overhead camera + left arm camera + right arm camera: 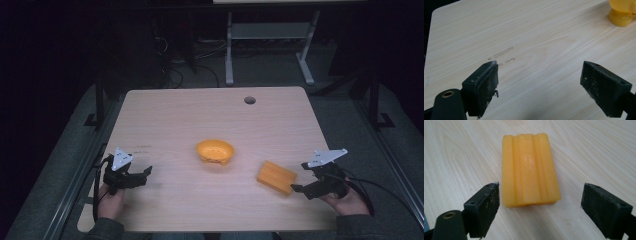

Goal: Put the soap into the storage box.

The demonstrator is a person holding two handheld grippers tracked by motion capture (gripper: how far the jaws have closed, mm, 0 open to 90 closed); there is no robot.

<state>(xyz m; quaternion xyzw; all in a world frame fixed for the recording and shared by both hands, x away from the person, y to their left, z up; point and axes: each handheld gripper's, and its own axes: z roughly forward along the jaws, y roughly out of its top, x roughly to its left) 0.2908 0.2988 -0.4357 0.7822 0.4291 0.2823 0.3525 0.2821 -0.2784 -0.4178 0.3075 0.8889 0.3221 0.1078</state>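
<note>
While my right claw (298, 176) sits low at the bench's (190, 120) right front, its jaws stand wide apart with nothing between them. The orange block (276, 177) lies flat on the bench just ahead of that claw, near but not touching as far as I can tell. In the right gripper view my right claw (540, 200) faces the orange block (530, 170) head on: the block's near end sits just beyond the jaw tips, roughly centred in the gap, slightly towards the left jaw. Block has three raised ridges running lengthwise away from me, glossy top. It points towards the middle of the bench.

My left claw (148, 173) is at the left front of the bench, jaws also spread, empty. In the left gripper view my left claw (539, 77) looks over bare wood grain with a few faint scuff marks (503, 52) ahead of the left jaw. The orange bowl (622, 11) shows at the upper right corner there, well apart from the jaws.

In the high view the orange bowl (215, 151) stands upright near the bench centre, between both claws, left of and beyond the block, not touching it. A round cable hole (249, 100) sits near the far edge. Both hands grip the tools from the near edge.
</note>
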